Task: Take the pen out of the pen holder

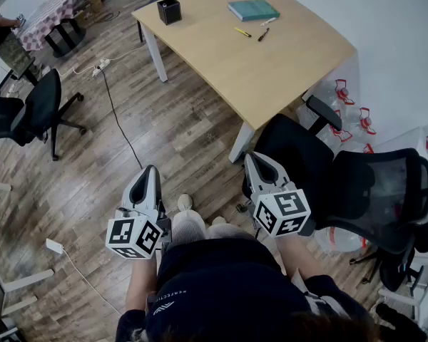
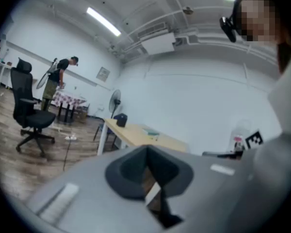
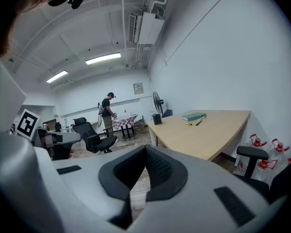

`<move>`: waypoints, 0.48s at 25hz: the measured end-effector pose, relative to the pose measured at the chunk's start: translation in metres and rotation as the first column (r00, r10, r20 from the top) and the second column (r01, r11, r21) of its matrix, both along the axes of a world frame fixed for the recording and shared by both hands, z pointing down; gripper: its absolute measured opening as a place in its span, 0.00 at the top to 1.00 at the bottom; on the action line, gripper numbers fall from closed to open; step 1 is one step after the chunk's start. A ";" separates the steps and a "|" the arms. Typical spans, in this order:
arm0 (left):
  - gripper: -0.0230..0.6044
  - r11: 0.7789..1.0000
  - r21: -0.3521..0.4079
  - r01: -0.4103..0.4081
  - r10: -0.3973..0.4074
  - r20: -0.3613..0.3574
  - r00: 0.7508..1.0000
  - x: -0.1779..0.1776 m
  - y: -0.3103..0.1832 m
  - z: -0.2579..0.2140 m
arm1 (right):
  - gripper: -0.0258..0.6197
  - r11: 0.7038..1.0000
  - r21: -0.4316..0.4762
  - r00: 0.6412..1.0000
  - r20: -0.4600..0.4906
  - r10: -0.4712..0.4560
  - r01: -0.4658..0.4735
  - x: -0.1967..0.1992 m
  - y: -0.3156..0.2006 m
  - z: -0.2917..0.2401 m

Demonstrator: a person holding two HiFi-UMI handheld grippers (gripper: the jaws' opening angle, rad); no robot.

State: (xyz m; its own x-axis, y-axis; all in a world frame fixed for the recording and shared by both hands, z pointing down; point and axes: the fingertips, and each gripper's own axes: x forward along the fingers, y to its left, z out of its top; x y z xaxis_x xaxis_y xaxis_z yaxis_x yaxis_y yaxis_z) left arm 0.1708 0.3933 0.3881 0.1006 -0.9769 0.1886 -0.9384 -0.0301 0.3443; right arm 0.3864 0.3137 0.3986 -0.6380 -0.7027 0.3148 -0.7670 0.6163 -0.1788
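A black pen holder (image 1: 169, 10) stands at the far left corner of the wooden table (image 1: 271, 70); I cannot see what is inside it. On the tabletop near a teal book (image 1: 253, 9) lie a yellow pen (image 1: 242, 32), a dark pen (image 1: 263, 34) and a white one (image 1: 269, 21). Both grippers hang low in front of the person's body, far from the table. My left gripper (image 1: 152, 171) is shut with nothing in it, and so is my right gripper (image 1: 255, 157). The right gripper view shows the holder (image 3: 157, 119) and book (image 3: 193, 116) in the distance; the left gripper view shows the holder (image 2: 120, 120) too.
Two black office chairs (image 1: 310, 162) (image 1: 385, 191) stand between me and the table's near end. Water bottles (image 1: 342, 95) sit by the wall. Another chair (image 1: 39, 109) is at the left. A power strip with cable (image 1: 100, 66) lies on the wood floor. A person (image 2: 56, 79) stands by a far table.
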 end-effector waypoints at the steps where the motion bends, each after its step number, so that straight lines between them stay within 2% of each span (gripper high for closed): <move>1: 0.95 1.000 0.004 0.009 -0.009 0.004 1.000 -0.002 -0.001 -0.001 | 0.96 1.000 0.006 1.000 0.000 -0.007 0.007 -0.002 -0.002 -0.001; 4: 0.95 1.000 0.015 0.021 -0.022 0.015 1.000 -0.007 -0.005 -0.003 | 0.96 1.000 0.019 1.000 -0.002 -0.021 0.021 -0.006 -0.007 -0.002; 12: 0.95 1.000 0.015 -0.010 0.010 0.031 0.999 -0.009 -0.024 -0.002 | 0.96 1.000 0.007 1.000 0.014 -0.027 0.027 -0.019 -0.021 -0.005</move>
State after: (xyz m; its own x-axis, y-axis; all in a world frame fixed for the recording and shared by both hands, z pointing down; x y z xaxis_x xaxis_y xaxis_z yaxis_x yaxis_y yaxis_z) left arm 0.1621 0.3691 0.3861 0.1048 -0.9785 0.1774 -0.9481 -0.0444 0.3148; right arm 0.3677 0.2932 0.3938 -0.6612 -0.6875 0.3004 -0.7475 0.6379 -0.1853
